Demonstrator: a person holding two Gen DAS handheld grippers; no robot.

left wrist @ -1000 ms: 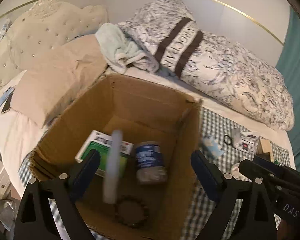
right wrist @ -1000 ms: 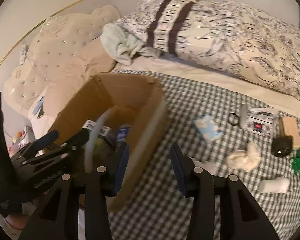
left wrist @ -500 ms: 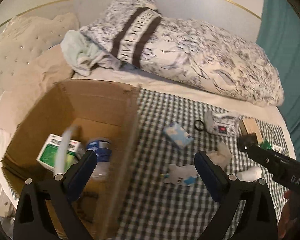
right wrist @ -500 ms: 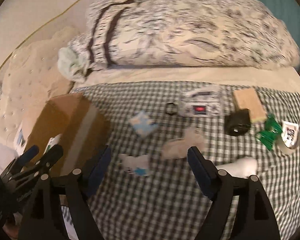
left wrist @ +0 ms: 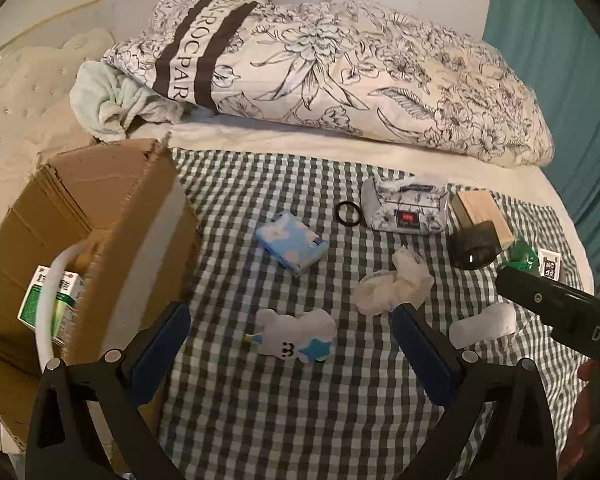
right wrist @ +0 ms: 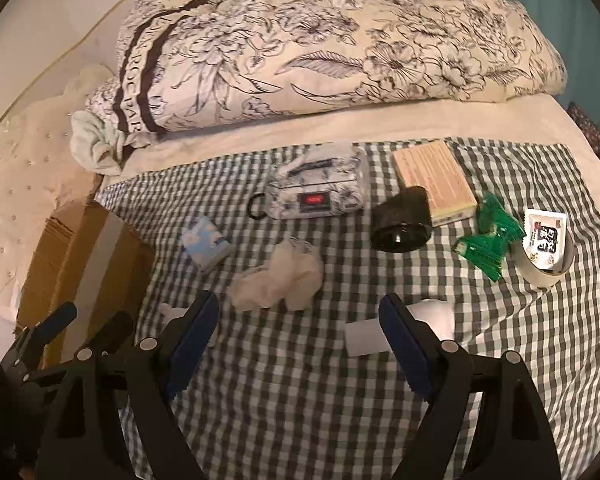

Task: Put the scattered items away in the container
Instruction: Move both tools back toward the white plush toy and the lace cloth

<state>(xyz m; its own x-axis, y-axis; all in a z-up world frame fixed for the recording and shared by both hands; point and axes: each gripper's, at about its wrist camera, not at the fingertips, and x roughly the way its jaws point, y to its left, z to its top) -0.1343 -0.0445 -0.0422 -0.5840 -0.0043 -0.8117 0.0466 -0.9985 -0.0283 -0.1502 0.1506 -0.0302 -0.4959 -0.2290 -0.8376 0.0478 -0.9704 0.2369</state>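
Both grippers, left (left wrist: 290, 354) wide open and right (right wrist: 300, 340) still opening, empty, have swung from the box (left wrist: 100, 216) to the checked cloth (left wrist: 300, 420), the box now half cut off.

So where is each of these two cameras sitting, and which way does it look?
Left wrist: on the left gripper, looking down at the checked cloth and cardboard box; the right gripper shows.
Right wrist: on the right gripper, jaws opening, nothing between; the left gripper shows.
Shared: blue packet, crumpled tissue.

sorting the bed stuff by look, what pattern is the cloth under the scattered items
A green-and-white check. The checked cloth shows best in the right wrist view.
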